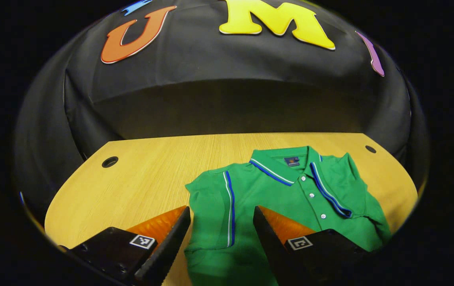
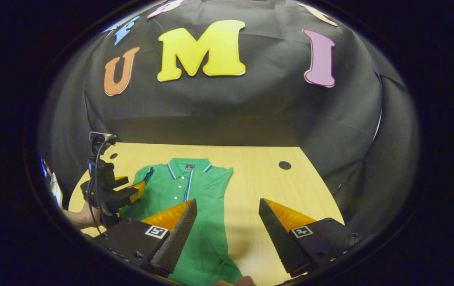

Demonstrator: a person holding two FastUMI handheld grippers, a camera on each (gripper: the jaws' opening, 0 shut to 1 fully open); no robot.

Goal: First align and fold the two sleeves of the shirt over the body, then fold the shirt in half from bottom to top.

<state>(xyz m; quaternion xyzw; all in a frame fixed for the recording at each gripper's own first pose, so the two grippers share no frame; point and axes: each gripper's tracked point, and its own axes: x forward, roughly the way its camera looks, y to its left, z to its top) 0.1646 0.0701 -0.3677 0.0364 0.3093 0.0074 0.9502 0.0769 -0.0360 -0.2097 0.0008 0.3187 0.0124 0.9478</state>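
A green knit polo shirt point(image 1: 274, 198) with blue-and-white striped trim lay flat on the pale wood-grain worktop point(image 1: 151, 167), both sleeves folded inward, while the left gripper point(image 1: 222, 234) and right gripper point(image 2: 227, 226) hovered above it, serrated jaws open.

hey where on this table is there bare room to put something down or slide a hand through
Bare wood lies left of the shirt, out to the table hole. More lies on the shirt's other side, toward the far hole, where the right claw hangs open. A strip runs behind the collar. It is crowded where the left claw straddles the folded sleeve.
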